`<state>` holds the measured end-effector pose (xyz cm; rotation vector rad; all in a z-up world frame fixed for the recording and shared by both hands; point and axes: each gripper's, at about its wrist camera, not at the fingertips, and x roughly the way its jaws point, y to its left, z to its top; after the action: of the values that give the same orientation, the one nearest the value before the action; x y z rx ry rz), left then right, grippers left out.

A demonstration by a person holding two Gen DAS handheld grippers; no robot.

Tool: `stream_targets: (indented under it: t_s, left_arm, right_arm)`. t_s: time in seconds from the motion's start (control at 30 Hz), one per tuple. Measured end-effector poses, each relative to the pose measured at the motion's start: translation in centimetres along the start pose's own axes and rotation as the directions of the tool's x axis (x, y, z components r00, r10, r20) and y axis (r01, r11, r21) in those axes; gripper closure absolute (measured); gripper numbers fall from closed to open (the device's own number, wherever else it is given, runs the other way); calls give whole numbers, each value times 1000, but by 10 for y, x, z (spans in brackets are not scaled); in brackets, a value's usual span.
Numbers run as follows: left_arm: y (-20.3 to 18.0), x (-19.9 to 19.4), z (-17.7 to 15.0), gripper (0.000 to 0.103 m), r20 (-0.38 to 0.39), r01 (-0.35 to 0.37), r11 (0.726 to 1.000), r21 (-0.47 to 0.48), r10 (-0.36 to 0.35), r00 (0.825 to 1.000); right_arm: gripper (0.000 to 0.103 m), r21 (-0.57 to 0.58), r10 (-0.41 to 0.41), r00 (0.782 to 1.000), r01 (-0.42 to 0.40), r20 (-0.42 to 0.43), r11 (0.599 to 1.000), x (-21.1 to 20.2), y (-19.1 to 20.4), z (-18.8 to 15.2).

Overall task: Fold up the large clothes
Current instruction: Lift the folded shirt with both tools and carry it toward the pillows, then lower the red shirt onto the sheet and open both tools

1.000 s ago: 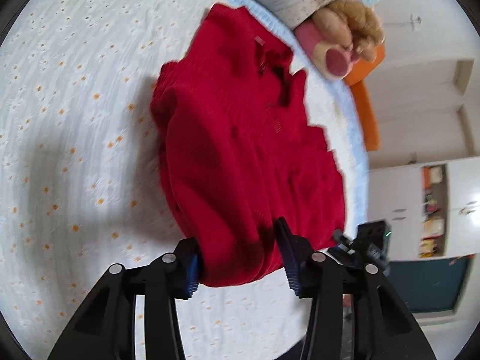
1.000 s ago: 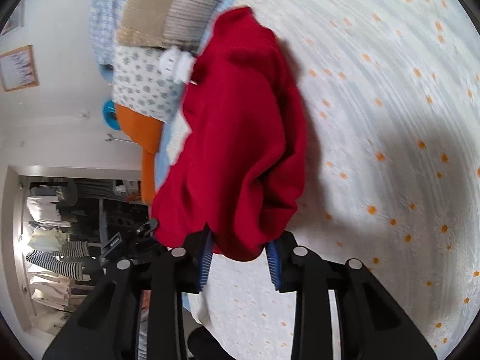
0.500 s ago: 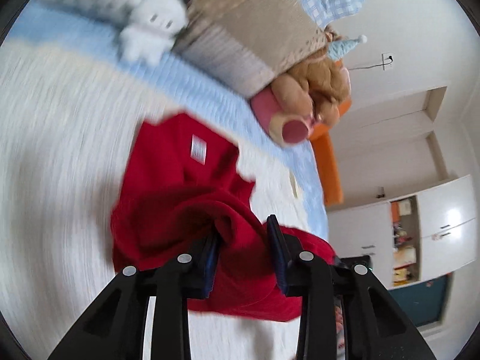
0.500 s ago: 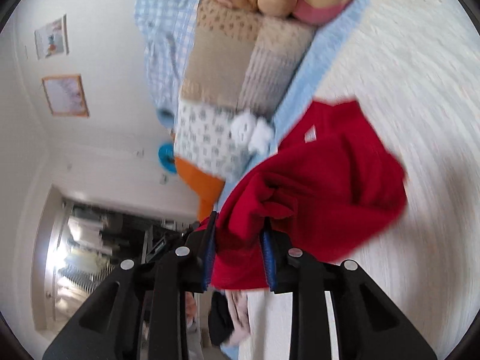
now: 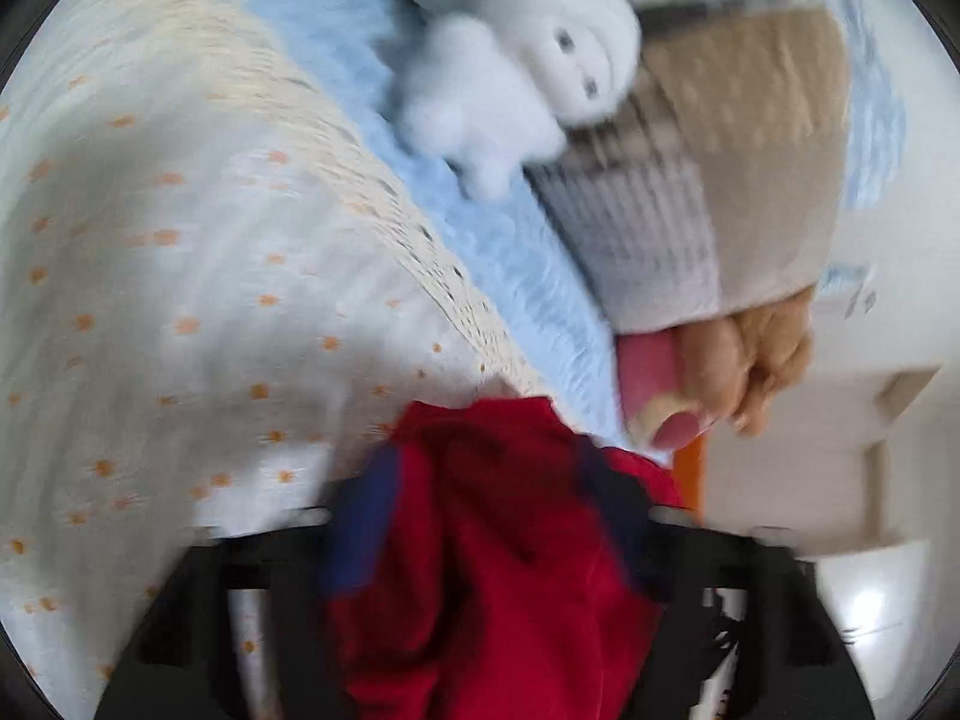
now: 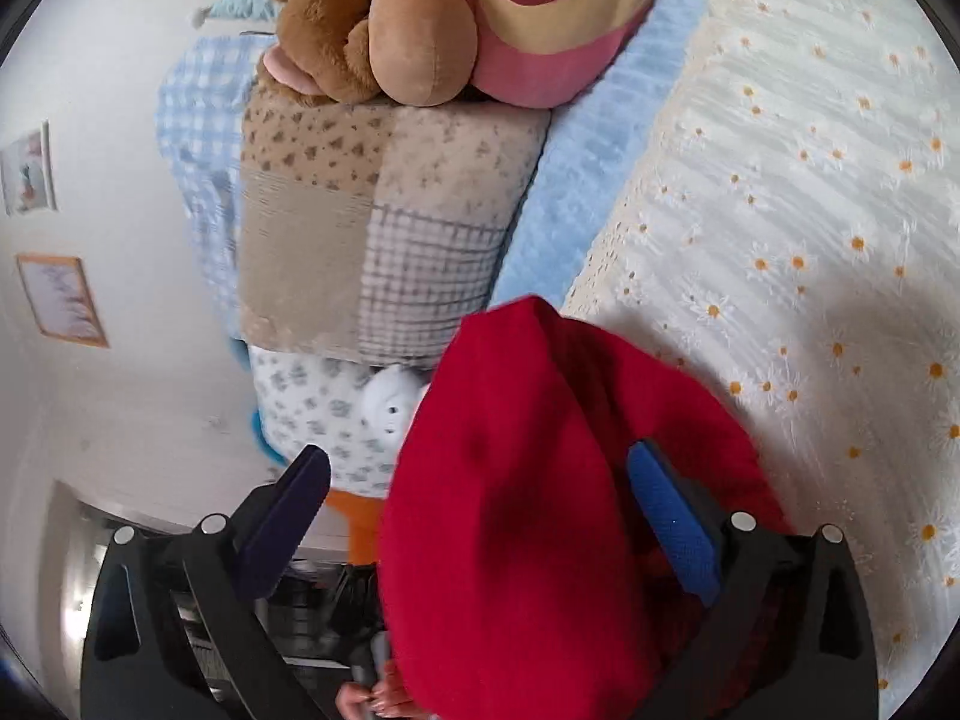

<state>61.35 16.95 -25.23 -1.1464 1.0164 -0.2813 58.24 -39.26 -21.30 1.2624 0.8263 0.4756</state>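
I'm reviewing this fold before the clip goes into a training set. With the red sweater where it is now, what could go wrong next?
1. The right gripper is wide open, so the red knit sweater only drapes between its fingers and may slide off.
2. The left gripper view is blurred; whether it grips is unclear, so the fold could land crooked.
3. The white plush toy and patchwork pillow sit near; fabric could snag them.

You have no readable text, label, brand or number in either view; the two framed pictures (image 6: 60,300) on the wall are too blurred.
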Motion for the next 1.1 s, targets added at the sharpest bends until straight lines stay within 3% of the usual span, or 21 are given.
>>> stream_targets:
  t_s: [0.07, 0.13, 0.17, 0.23, 0.3, 0.37, 0.4, 0.43, 0.47, 0.53, 0.63, 0.7, 0.77, 0.83, 0.87, 0.9, 0.97, 1.0, 1.03, 1.07, 1.1]
  left_arm:
    - [-4, -34, -1, 3, 54, 53, 998, 44, -56, 997]
    - [-26, -56, -3, 3, 74, -12, 987, 157, 0, 997]
    - [-45, -65, -10, 3, 85, -68, 968, 240, 49, 995]
    - [-86, -67, -28, 3, 112, -213, 884, 415, 183, 977]
    - [-132, -53, -64, 3, 258, -431, 656, 620, 348, 901]
    - [-161, -38, -103, 3, 411, -544, 436, 717, 366, 835]
    - [-171, -29, -119, 3, 452, -558, 377, 740, 336, 826]
    - [-176, -23, -126, 3, 465, -561, 360, 745, 322, 825]
    - [-179, -13, -132, 3, 465, -555, 362, 750, 309, 830]
    - [-177, 14, -133, 3, 467, -568, 357, 741, 335, 819]
    - [-151, 61, -122, 3, 446, -604, 335, 723, 443, 778]
    - [-124, 80, -109, 3, 390, -586, 384, 714, 477, 788]
    - [-97, 91, -100, 2, 332, -562, 439, 701, 496, 802]
    - [-80, 92, -95, 2, 299, -526, 502, 686, 465, 833]
    - [-79, 93, -98, 2, 322, -532, 487, 692, 451, 832]
    - [-81, 93, -102, 2, 352, -551, 459, 698, 450, 821]
    - [-86, 86, -106, 2, 368, -565, 445, 695, 456, 811]
    - [-89, 77, -107, 2, 346, -551, 468, 691, 455, 821]
    - [-90, 63, -109, 2, 303, -515, 514, 686, 442, 844]
    - [-92, 49, -114, 2, 280, -487, 545, 682, 422, 863]
    - [-90, 25, -124, 2, 271, -459, 574, 679, 385, 882]
  right_arm:
    - [4, -37, 1, 1000, -1, -4, 999, -11, 3, -2]
    - [4, -155, -58, 998, 57, -4, 986, -24, 21, -7]
    - [4, -217, -75, 997, 74, 0, 973, -30, 31, -12]
    - [4, -355, -65, 998, 64, 9, 933, -36, 64, -21]
    - [4, -480, -75, 997, 75, 20, 874, -36, 93, -37]
    - [15, -594, -109, 993, 110, 37, 797, -29, 115, -52]
    - [21, -635, -144, 989, 136, 40, 760, -20, 123, -57]
    - [36, -652, -185, 982, 163, 36, 741, -9, 125, -59]
    - [53, -654, -247, 968, 215, 45, 726, 4, 123, -59]
    - [69, -660, -331, 940, 300, 82, 689, 22, 112, -57]
    - [75, -676, -461, 872, 440, 165, 590, 51, 87, -51]
    - [81, -661, -541, 812, 530, 217, 530, 64, 62, -48]
    - [65, -647, -576, 777, 579, 254, 495, 72, 33, -47]
    - [50, -610, -572, 772, 601, 276, 517, 70, 11, -48]
    - [42, -601, -558, 775, 605, 296, 523, 68, 6, -49]
    - [37, -597, -586, 751, 630, 304, 497, 68, 6, -50]
    - [33, -603, -607, 730, 648, 315, 466, 66, 16, -51]
    - [30, -607, -601, 738, 639, 308, 473, 59, 21, -51]
    - [25, -614, -562, 779, 594, 278, 520, 46, 30, -53]
    - [19, -623, -464, 859, 488, 217, 611, 26, 41, -57]
    - [16, -626, -407, 893, 431, 193, 650, 9, 47, -63]
